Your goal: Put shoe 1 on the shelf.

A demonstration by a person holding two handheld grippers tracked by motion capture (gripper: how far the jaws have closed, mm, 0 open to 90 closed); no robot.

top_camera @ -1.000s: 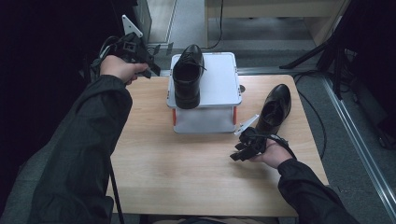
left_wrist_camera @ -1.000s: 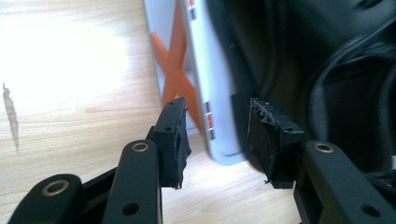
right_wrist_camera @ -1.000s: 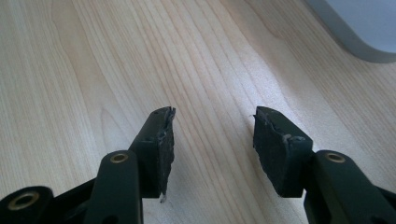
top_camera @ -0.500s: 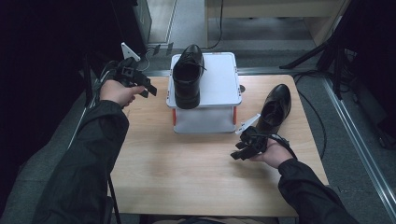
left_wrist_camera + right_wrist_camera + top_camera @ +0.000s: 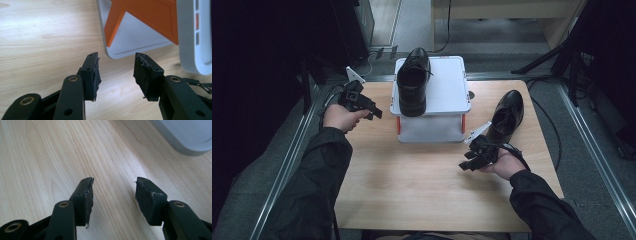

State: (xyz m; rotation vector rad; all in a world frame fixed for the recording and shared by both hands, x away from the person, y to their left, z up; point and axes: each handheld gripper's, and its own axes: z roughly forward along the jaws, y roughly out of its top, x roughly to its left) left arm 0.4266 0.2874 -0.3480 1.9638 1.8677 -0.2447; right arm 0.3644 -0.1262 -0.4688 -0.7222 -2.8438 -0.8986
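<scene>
One black leather shoe (image 5: 414,82) rests on the lid of a white box (image 5: 447,90) with orange latches at the back middle of the wooden table (image 5: 412,185). A second black shoe (image 5: 507,115) lies on the table to the right of the box. My left gripper (image 5: 374,109) hovers open at the table's left edge, beside the box, nothing between its jaws. In the left gripper view the left gripper (image 5: 116,72) faces the box side (image 5: 140,30). My right gripper (image 5: 464,162) rests open near the right shoe's heel. The right gripper (image 5: 113,195) is over bare wood.
Metal rails (image 5: 597,150) run along both sides of the table. Cables (image 5: 557,130) and tripod legs (image 5: 557,55) lie on the floor to the right and behind. A small white plate (image 5: 477,132) rises from the right gripper toward the shoe.
The left hand has drawn its gripper back and down, from beside the shoe on the box toward the table's left edge. The right gripper has stayed in place.
</scene>
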